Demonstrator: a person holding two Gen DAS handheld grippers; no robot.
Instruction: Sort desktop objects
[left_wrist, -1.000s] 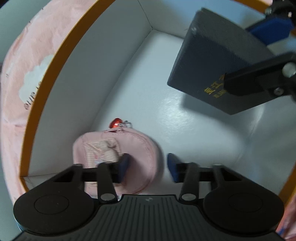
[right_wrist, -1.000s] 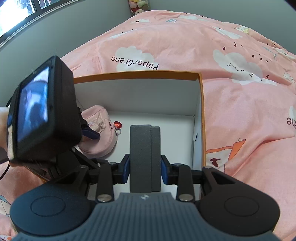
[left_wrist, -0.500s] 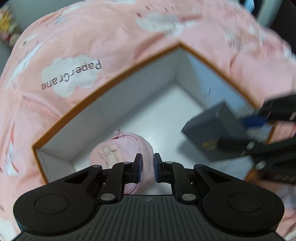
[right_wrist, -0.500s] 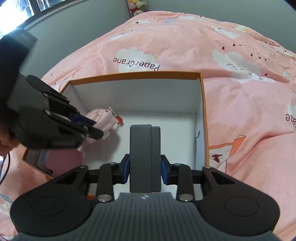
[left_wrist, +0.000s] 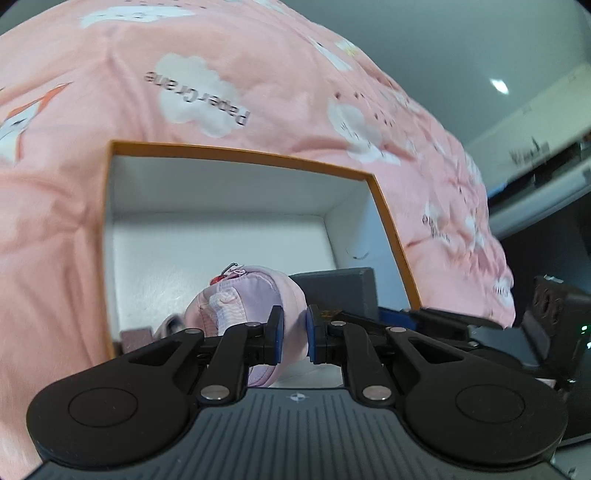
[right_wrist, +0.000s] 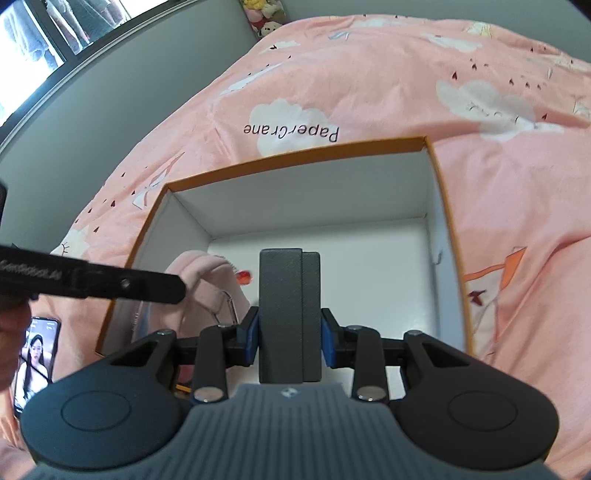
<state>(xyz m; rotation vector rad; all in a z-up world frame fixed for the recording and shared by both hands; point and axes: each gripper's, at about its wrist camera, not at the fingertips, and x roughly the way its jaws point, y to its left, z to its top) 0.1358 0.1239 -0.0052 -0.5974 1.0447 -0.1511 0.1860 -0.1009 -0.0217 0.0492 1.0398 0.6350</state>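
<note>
Your left gripper (left_wrist: 294, 334) has its blue pads nearly together, pinching the edge of the pink pouch (left_wrist: 251, 295). The pouch hangs above the floor of the box (left_wrist: 240, 157), toward its left wall, with its zip pull and a small red charm (right_wrist: 244, 276) at the top. In your right wrist view the same pouch (right_wrist: 199, 284) shows bunched beside the left wall, with the left gripper's black finger (right_wrist: 110, 284) lying across it.

Your right gripper (right_wrist: 290, 332) is partly open, and its pads press on both sides of a dark grey case (right_wrist: 290, 314). You hold the case upright, over the near edge of the box and about midway between its side walls. In your left wrist view the case (left_wrist: 336, 286) sits just to the right of the pouch, near the right wall.

The box has an orange rim and white inside. It rests on a pink quilt (right_wrist: 369, 74) printed with white clouds and the words "PaperCrane". A phone (right_wrist: 35, 354) with a lit screen lies on the quilt outside the near left corner of the box. Whether the pouch touches the floor of the box, you cannot tell from either view.
</note>
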